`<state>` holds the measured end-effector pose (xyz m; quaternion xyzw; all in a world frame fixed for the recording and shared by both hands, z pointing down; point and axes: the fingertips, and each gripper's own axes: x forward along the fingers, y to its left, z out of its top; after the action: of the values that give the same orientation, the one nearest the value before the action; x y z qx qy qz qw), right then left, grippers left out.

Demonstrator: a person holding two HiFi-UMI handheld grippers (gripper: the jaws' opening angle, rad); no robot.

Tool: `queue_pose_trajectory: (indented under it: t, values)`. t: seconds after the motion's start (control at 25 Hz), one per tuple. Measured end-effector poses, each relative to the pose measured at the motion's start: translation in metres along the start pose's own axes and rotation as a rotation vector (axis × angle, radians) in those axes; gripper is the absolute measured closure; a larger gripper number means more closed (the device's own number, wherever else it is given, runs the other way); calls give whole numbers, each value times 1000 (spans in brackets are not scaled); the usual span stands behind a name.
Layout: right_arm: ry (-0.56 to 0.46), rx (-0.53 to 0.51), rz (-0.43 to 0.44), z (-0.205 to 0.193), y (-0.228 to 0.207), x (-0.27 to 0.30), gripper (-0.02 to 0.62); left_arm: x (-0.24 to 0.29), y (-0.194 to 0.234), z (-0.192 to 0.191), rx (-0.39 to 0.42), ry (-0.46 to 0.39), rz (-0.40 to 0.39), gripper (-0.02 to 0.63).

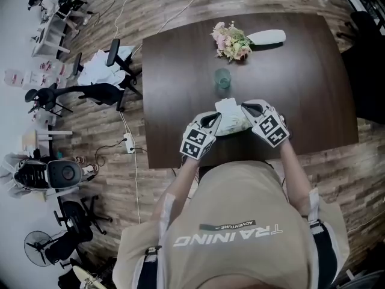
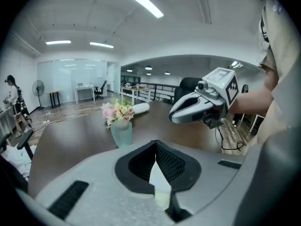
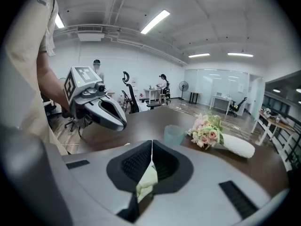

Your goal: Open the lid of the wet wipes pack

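The wet wipes pack [image 1: 231, 118], pale with a white top, hangs over the table's near edge between my two grippers. My left gripper [image 1: 218, 119] is shut on its left side. My right gripper [image 1: 243, 109] is shut on its right side. In the left gripper view the jaws [image 2: 155, 149] are closed together on a pale sliver of the pack [image 2: 159, 181], with the right gripper [image 2: 175, 117] up ahead. In the right gripper view the gripper [image 3: 151, 149] likewise pinches a pale green fold of the pack [image 3: 146, 181], and the left gripper [image 3: 122, 123] hangs opposite. The lid is not distinguishable.
On the dark brown table [image 1: 307, 89] a green cup [image 1: 223, 78] stands just beyond the pack. Farther back lies a flower bouquet [image 1: 231, 41] with a white wrap [image 1: 267, 37]. Office chairs [image 1: 111, 71] and a power strip [image 1: 127, 142] are on the wooden floor at the left.
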<state>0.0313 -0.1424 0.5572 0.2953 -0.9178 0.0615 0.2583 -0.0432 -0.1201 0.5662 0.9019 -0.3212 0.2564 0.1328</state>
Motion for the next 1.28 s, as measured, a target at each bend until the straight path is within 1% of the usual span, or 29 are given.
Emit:
queue_pose_trajectory:
  t: [0.24, 0.48, 0.6, 0.8, 1.0, 1.12, 1.2, 1.28]
  values:
    - [-124, 28, -63, 46, -12, -30, 580, -20, 5, 62, 27, -139, 32, 597]
    - [-213, 44, -87, 85, -20, -54, 580, -50, 16, 108, 27, -255, 80, 597]
    - [-269, 75, -79, 105, -23, -63, 580, -63, 23, 129, 34, -299, 105, 597]
    - [-324, 71, -89, 126, -26, -72, 580, -80, 32, 153, 14, -382, 140, 597]
    - [-399, 82, -118, 150, -29, -86, 580, -98, 36, 176, 24, -468, 162, 597]
    - [-438, 100, -112, 160, -30, -90, 580, -106, 41, 186, 20, -508, 166, 597]
    - [-450, 104, -108, 165, -30, -92, 580, -111, 46, 191, 10, -526, 169, 597]
    - [-437, 76, -129, 167, -30, -93, 580, -117, 51, 195, 9, -538, 182, 597]
